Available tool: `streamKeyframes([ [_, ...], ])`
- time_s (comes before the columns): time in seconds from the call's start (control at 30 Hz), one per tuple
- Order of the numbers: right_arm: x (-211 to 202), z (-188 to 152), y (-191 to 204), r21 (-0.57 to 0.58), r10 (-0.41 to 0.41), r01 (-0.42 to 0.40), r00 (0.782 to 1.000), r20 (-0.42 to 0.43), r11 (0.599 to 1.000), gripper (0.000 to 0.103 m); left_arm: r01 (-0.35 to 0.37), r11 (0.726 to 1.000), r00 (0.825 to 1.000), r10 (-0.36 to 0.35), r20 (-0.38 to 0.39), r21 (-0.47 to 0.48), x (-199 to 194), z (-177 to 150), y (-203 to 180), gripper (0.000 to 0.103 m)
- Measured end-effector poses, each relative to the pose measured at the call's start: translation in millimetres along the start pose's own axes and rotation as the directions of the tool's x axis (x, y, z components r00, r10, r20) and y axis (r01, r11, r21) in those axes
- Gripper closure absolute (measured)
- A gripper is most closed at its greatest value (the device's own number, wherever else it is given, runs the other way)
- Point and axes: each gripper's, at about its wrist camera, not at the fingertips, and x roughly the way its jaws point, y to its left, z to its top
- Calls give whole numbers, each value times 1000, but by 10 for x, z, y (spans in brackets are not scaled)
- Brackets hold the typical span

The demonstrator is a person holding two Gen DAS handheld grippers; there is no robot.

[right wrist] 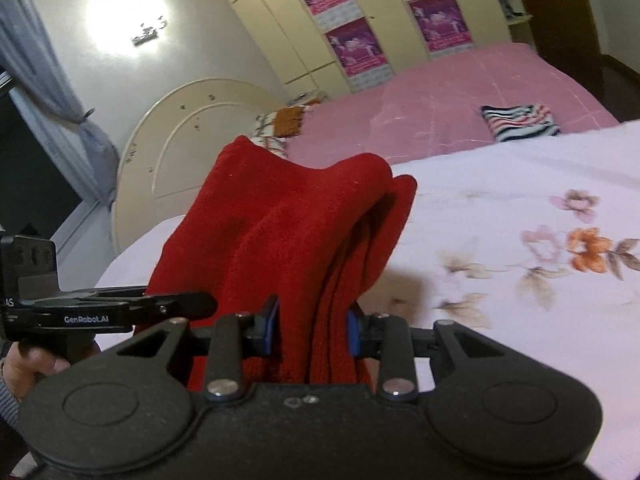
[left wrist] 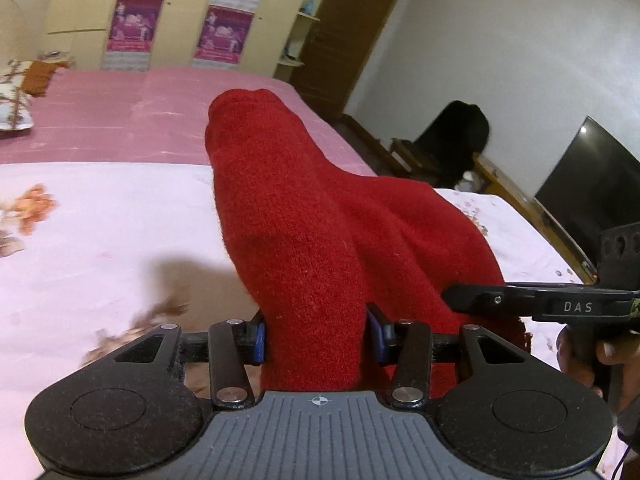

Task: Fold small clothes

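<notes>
A red knitted garment [left wrist: 312, 220] is held up above the bed by both grippers. My left gripper [left wrist: 316, 334] is shut on its thick bunched edge between the blue pads [left wrist: 260, 338]. My right gripper [right wrist: 312, 330] is shut on another folded edge of the same red garment [right wrist: 288, 232]. The right gripper also shows in the left wrist view [left wrist: 520, 300], close by on the right. The left gripper shows in the right wrist view [right wrist: 120, 308], close by on the left. The cloth hides the bed right below it.
The white floral bedsheet [left wrist: 100, 240] covers the near bed, a pink cover [left wrist: 140, 112] the far part. A striped folded garment [right wrist: 520, 122] lies on the pink cover. A pillow [left wrist: 12, 100] and the headboard [right wrist: 188, 140] are at the bed's head. A television [left wrist: 592, 184] stands at right.
</notes>
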Motion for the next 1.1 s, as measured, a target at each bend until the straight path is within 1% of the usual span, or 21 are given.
streamKeyframes([
  [0.13,202,-33,317,-35,37,-38,999,-16,999,71,-38,999,999,38,7,-37,-272,-102,311,56],
  [0.2,335,-55,495,-56,60,-62,998,-25,997,71,-56,996,998,56,10,-73,-411,-173,539,56],
  [0.33,588,-101,834,-86,97,-101,994,-50,991,71,-102,988,995,102,-7,-118,-537,-329,900,56],
  [0.43,804,-141,1068,-101,116,-123,990,-78,987,71,-149,979,989,146,-27,-138,-561,-436,1108,56],
  [0.57,1139,-192,1264,-100,131,-143,984,-118,985,71,-201,965,980,195,-52,-170,-570,-547,1406,56],
  [0.67,1368,-231,1362,-95,137,-151,980,-145,984,71,-222,958,975,212,-71,-182,-544,-608,1579,56],
  [0.73,1518,-253,1385,-87,136,-152,977,-164,985,71,-228,951,973,215,-82,-207,-524,-640,1735,56],
  [0.83,1693,-290,1394,-80,132,-150,972,-196,985,71,-240,945,969,219,-116,-222,-437,-732,1876,56],
  [0.87,1759,-295,1396,-89,122,-143,971,-208,986,71,-243,943,968,221,-120,-226,-409,-775,1917,54],
  [0.9,1799,-361,1427,-100,104,-127,971,-214,987,71,-250,939,967,228,-118,-235,-380,-807,1955,47],
  [0.93,1861,-368,1419,-105,81,-107,971,-223,989,71,-271,933,961,249,-116,-238,-359,-817,1966,35],
  [0.97,1921,-386,1370,-104,57,-83,970,-238,991,71,-297,929,954,279,-109,-222,-325,-838,1954,30],
  [1.0,1967,-413,1337,-104,42,-70,968,-248,992,71,-314,929,949,299,-101,-197,-326,-874,1982,21],
  [1.03,1983,-437,1289,-99,42,-69,967,-250,993,70,-335,926,942,322,-95,-175,-306,-901,1960,16],
  [1.07,1977,-467,1241,-84,54,-77,968,-246,994,69,-343,924,939,331,-93,-171,-289,-912,1955,15],
  [1.1,1965,-481,1205,-72,61,-80,968,-243,994,69,-342,923,939,331,-88,-176,-279,-921,1962,15],
])
